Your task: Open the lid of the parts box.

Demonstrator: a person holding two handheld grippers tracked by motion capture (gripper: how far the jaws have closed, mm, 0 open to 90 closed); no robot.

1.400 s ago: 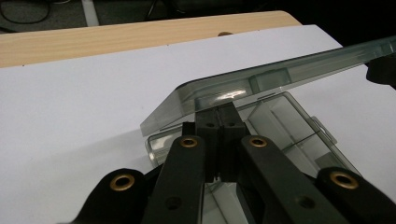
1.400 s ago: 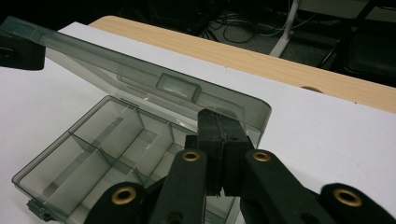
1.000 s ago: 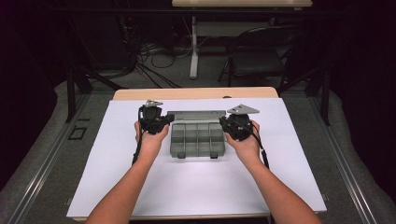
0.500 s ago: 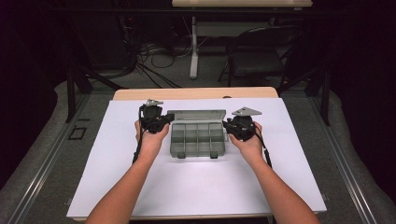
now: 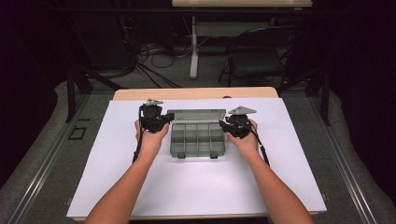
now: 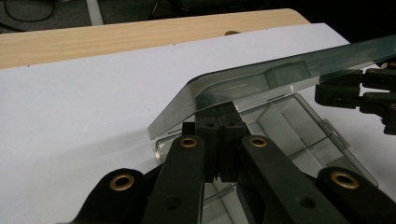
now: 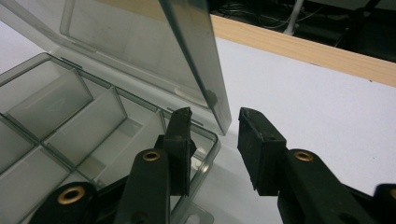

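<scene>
A smoky clear compartment box (image 5: 196, 140) lies on the white sheet, its several compartments empty and its hinged lid (image 5: 196, 115) raised at the far side. My left gripper (image 5: 168, 121) is at the box's left end. In the left gripper view it (image 6: 218, 122) is shut, its tips tucked under the lid's (image 6: 261, 79) corner by the box (image 6: 299, 121) rim. My right gripper (image 5: 226, 126) is at the right end. In its own view it (image 7: 215, 128) is open, one finger (image 7: 180, 135) inside the box (image 7: 60, 116) wall, the other outside, below the lid's (image 7: 140, 46) edge.
The white sheet (image 5: 196, 186) covers most of a wooden table (image 5: 196, 93), with bare sheet in front and at both sides of the box. Behind the table are a folding chair (image 5: 261, 56), a table leg (image 5: 194, 46) and floor cables (image 5: 149, 60).
The right gripper has shifted slightly at the box's right end. The left hand and the raised lid look unchanged.
</scene>
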